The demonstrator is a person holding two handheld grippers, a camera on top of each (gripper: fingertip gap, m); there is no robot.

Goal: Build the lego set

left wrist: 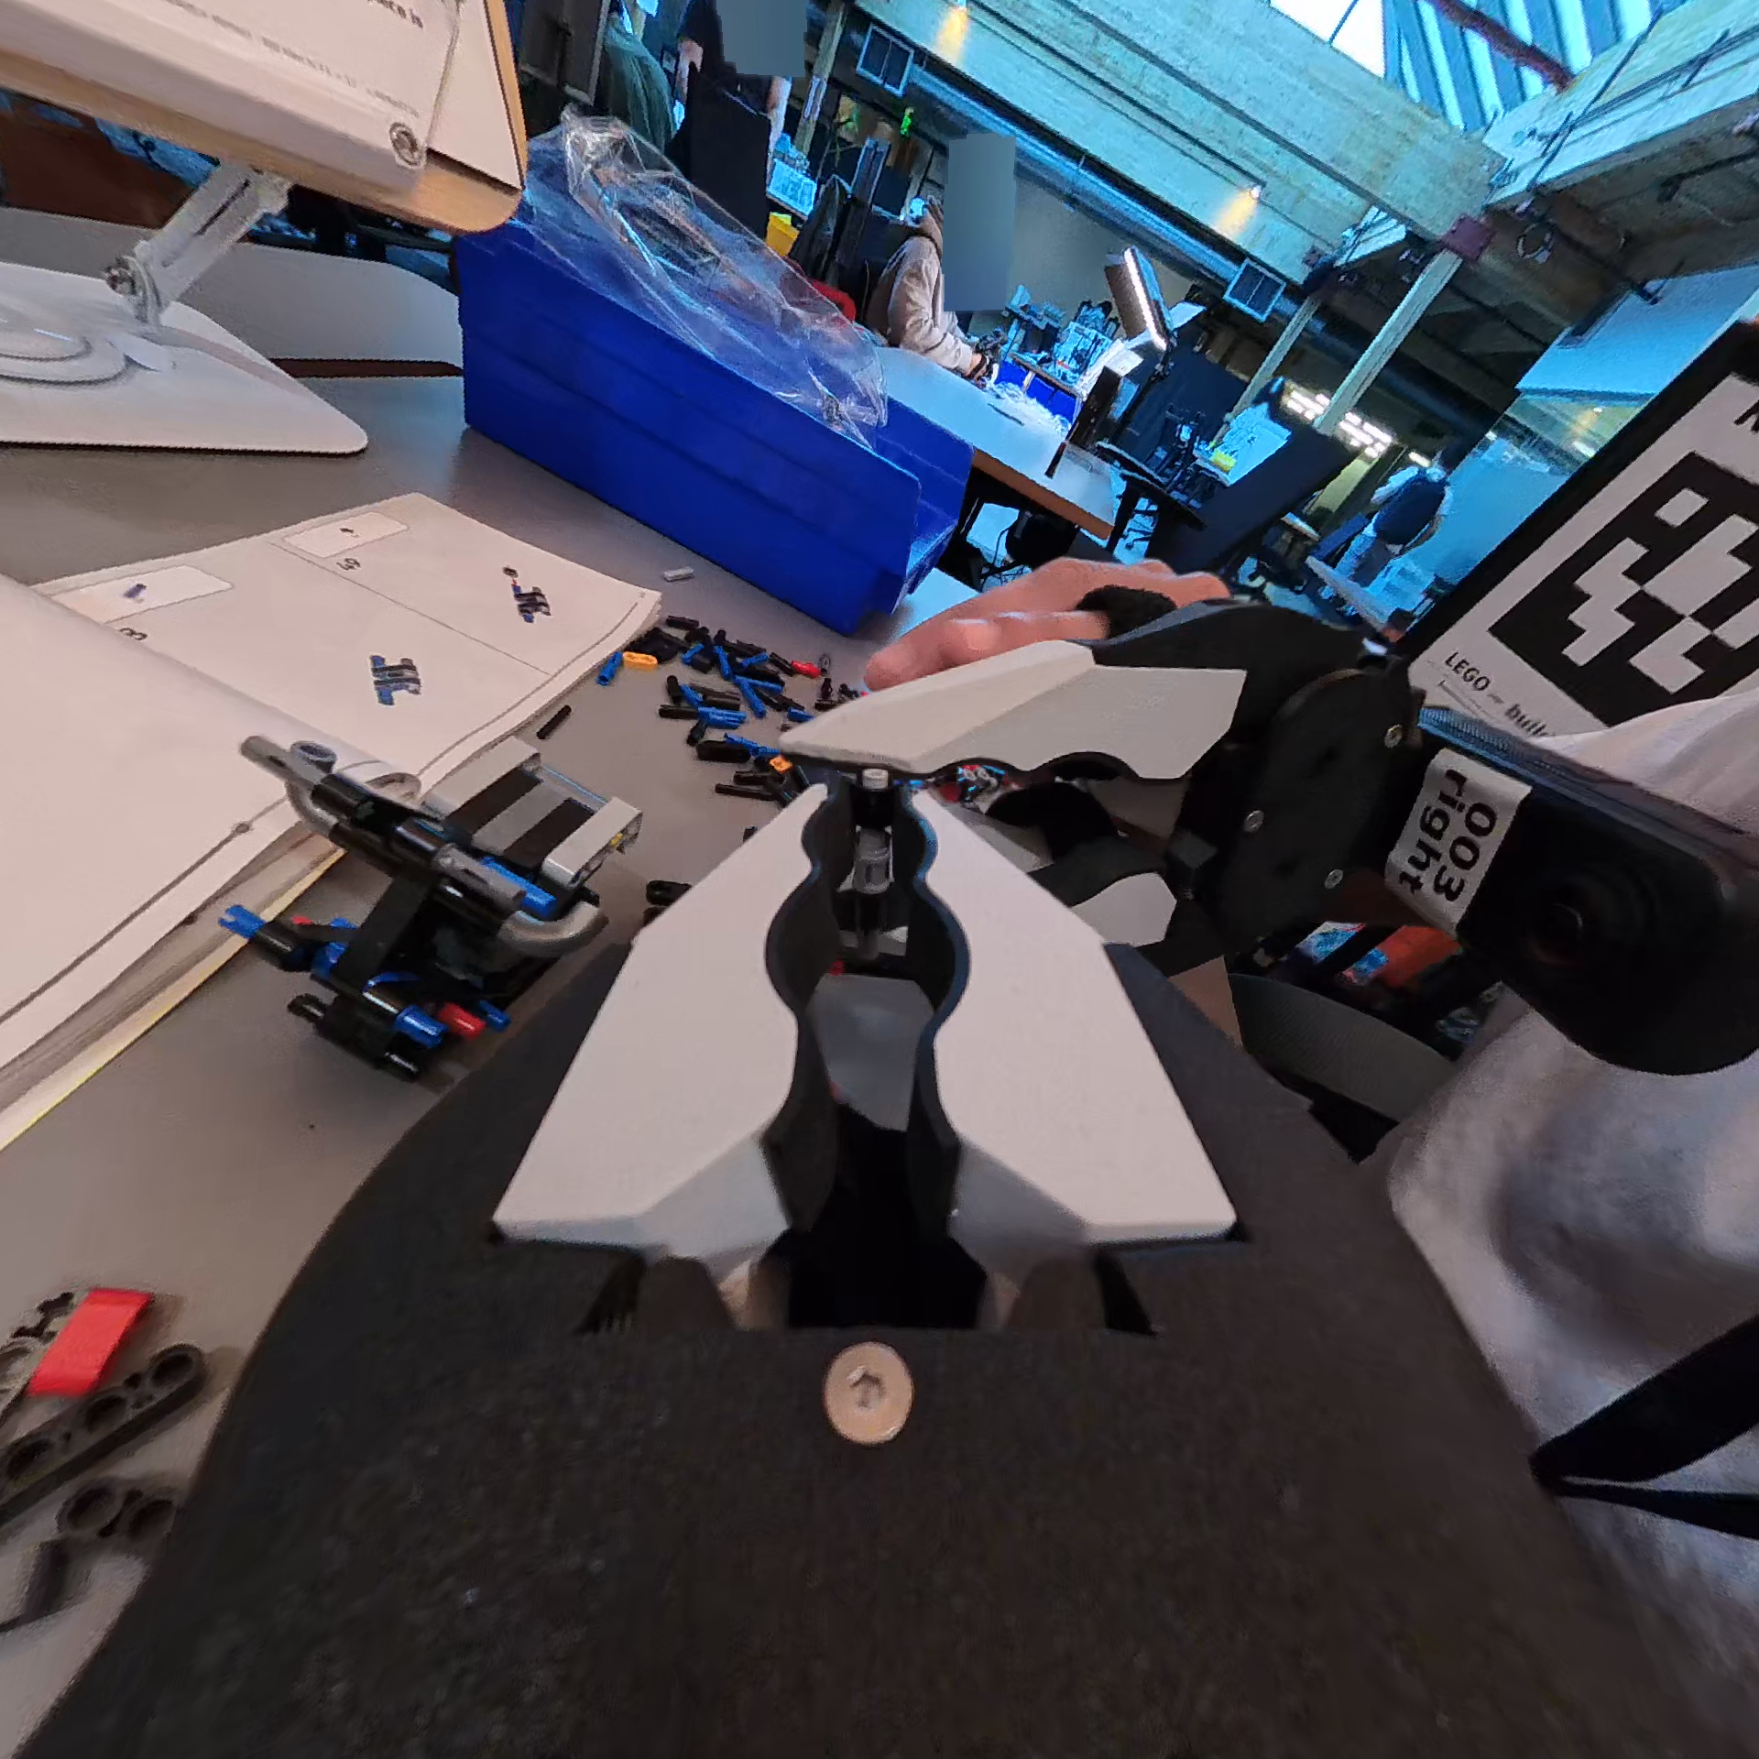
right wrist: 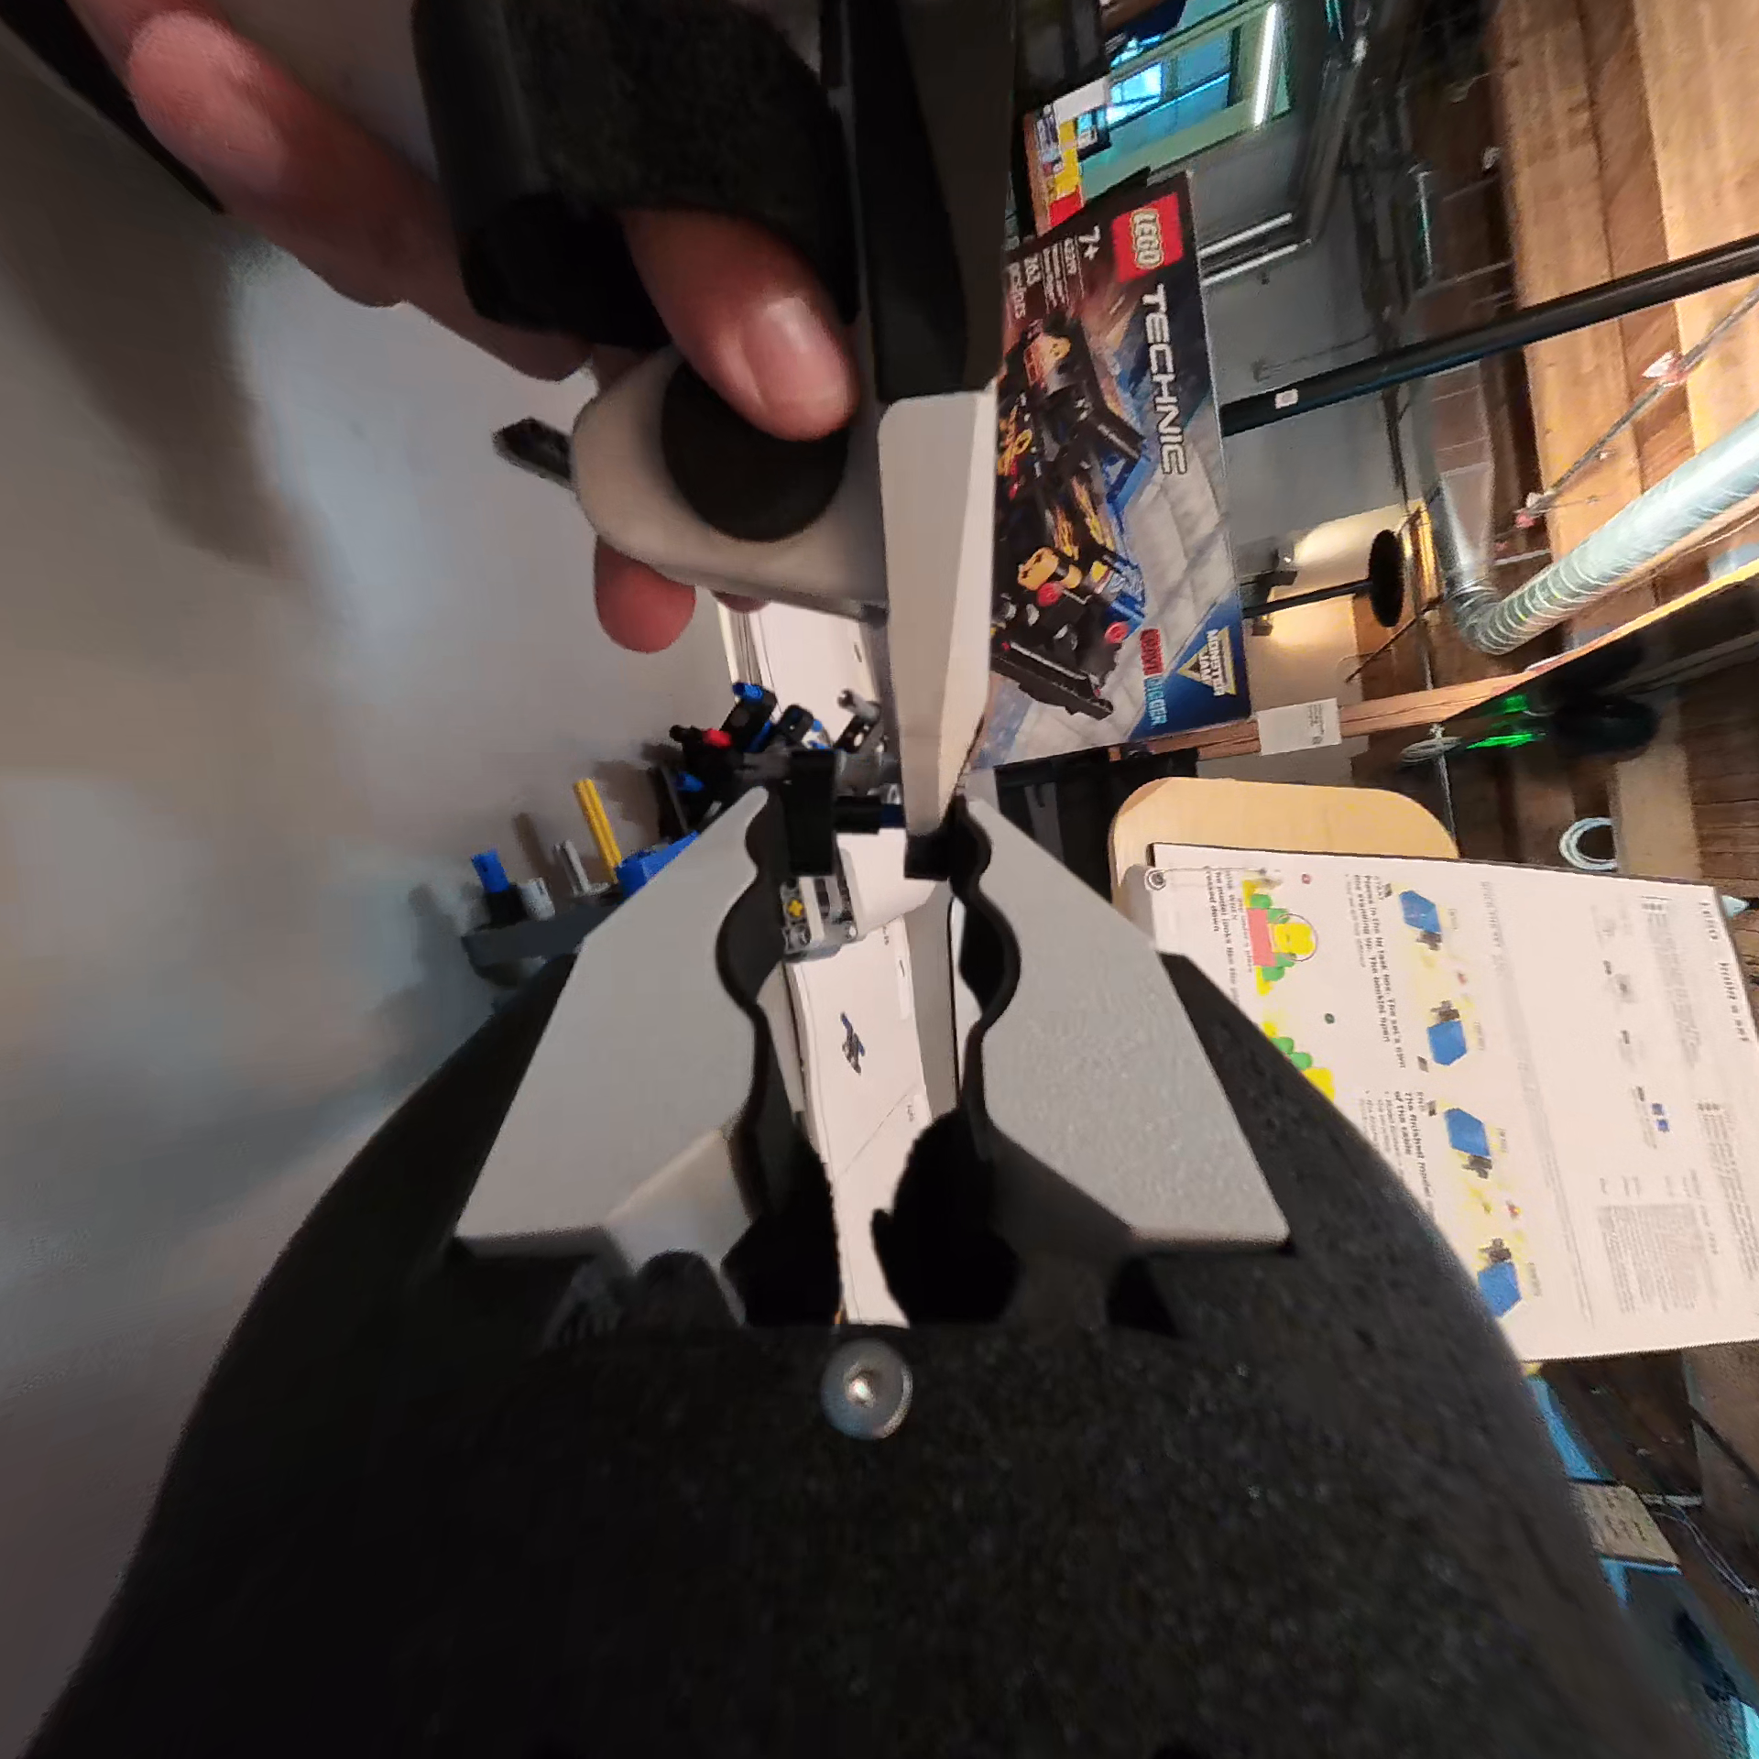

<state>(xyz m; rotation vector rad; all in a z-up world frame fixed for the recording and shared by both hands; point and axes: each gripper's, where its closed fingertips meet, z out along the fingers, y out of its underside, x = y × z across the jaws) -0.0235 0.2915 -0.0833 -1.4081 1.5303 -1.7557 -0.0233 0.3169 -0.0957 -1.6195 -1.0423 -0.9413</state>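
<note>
Both claws meet mid-air: left claw (left wrist: 871, 809) pinches a small grey-black pin assembly (left wrist: 871, 857), right claw (right wrist: 861, 838) clamps a grey-and-black connector piece (right wrist: 814, 885); half-built black-blue chassis (left wrist: 428, 904) and loose pins (left wrist: 733, 695) wait on the desk (left wrist: 190, 1190).

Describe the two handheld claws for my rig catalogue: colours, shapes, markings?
Both match: the left claw and right claw have pale grey wedge-shaped fingers with wavy black inner pads, on a grainy black body with a silver screw. In the left wrist view, the right one carries a white label and a black-and-white square marker; black straps cross the fingers.
</note>
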